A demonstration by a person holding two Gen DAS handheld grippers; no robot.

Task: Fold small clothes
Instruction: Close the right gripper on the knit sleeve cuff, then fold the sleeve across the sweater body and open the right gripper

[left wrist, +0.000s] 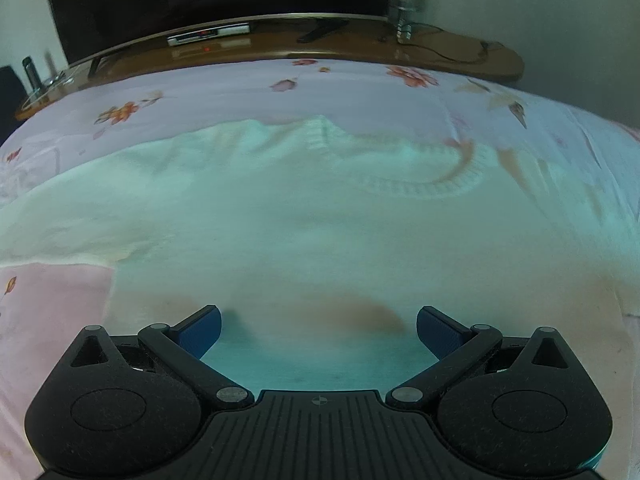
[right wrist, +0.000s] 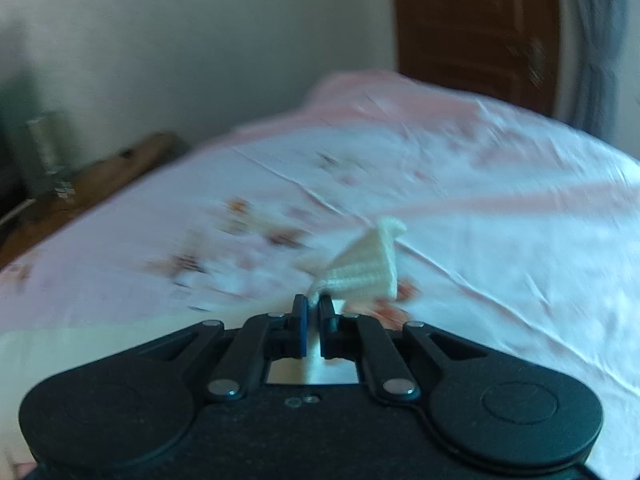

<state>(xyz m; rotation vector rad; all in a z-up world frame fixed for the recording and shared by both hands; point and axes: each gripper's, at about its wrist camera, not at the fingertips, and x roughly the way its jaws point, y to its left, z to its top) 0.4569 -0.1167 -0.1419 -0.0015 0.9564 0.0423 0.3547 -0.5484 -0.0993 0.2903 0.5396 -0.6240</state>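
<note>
Pale knit top [left wrist: 280, 208] spread flat, ribbed hem [right wrist: 366, 268] lifted

Ahead of your left gripper [left wrist: 319, 330] the pale garment [left wrist: 280, 220] lies flat on the bedsheet [left wrist: 224, 92], open above; a wooden shelf [left wrist: 280, 54] blocks the far edge.

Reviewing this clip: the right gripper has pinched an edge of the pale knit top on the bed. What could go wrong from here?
1. The right gripper pinches only a thin ribbed edge of the knit top; it may slip out during the fold.
2. The left gripper is open over the top, holding nothing, so the cloth may drag across the bedsheet and bunch.
</note>
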